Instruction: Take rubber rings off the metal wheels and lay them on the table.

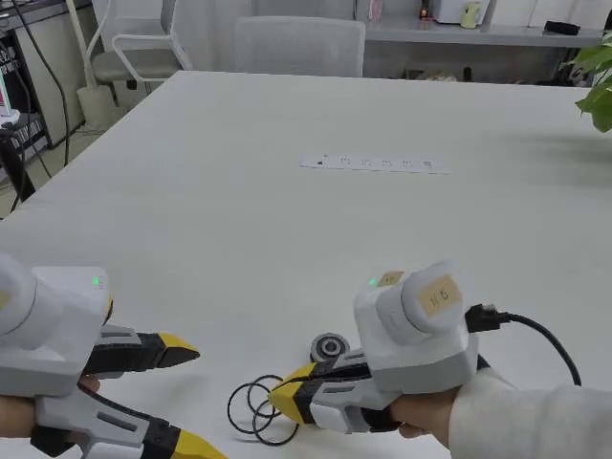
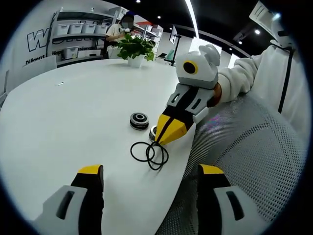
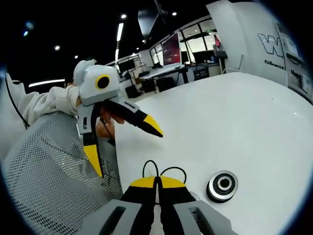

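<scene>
Black rubber rings (image 1: 256,411) (image 2: 149,154) (image 3: 157,170) lie overlapping in loops near the table's front edge. My right gripper (image 1: 277,391) (image 2: 159,141) (image 3: 157,182) is shut, its yellow tips at the loops, and one ring strand runs into the seam between them. A dark metal wheel (image 1: 330,346) (image 2: 139,120) (image 3: 222,185) lies flat just beyond the rings. A second, paler wheel (image 2: 153,131) peeks from behind the right gripper's tips. My left gripper (image 1: 196,402) (image 2: 150,172) (image 3: 126,149) is open, left of the rings, with nothing between its fingers.
A white power strip (image 1: 373,163) lies at mid-table. A chair (image 1: 298,44) stands at the far edge and a potted plant (image 1: 599,84) (image 2: 135,48) at the right. A black cable (image 1: 538,332) trails from the right gripper. A mesh chair seat (image 2: 254,161) sits below the front edge.
</scene>
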A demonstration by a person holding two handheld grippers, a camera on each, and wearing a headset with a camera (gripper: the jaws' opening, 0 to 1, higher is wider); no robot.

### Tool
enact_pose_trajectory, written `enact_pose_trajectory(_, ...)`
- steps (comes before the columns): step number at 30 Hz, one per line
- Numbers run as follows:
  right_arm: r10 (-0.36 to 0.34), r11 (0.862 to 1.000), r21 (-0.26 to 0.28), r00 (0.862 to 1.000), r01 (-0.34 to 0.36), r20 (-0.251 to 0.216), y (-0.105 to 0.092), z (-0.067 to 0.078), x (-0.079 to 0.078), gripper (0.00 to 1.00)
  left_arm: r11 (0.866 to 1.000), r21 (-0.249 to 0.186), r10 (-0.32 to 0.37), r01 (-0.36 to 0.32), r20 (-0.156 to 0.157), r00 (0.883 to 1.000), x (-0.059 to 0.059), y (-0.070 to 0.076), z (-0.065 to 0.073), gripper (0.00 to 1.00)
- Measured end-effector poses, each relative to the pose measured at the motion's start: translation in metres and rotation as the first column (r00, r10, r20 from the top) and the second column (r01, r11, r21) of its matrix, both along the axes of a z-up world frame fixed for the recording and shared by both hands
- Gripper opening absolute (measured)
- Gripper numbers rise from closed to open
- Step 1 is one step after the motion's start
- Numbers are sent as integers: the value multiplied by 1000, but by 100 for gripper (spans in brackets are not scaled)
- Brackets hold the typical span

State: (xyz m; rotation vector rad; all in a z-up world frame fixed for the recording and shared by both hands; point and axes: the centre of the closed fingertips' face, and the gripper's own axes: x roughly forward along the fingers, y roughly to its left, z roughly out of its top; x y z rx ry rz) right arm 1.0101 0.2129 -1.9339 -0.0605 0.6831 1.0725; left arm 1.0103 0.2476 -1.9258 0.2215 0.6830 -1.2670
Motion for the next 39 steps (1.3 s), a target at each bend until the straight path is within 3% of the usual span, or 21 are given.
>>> enact_pose_trajectory(2,-5,1000,-4,1000,5,-21,-1,-3,0,0,1000,4,2,-2,0,1000,0,0,-1,76)
enact_pose_trajectory(23,-18,999,-31,1000,19,15,-4,-5,6,3,1000,13,-3,3,2,1000,0,1,-2,73)
enact_pose_trajectory(39,-111,993,35,993,110,38,-18,16,28,3,1000,16,-2,2,-2,1000,-1,2,-2,73)
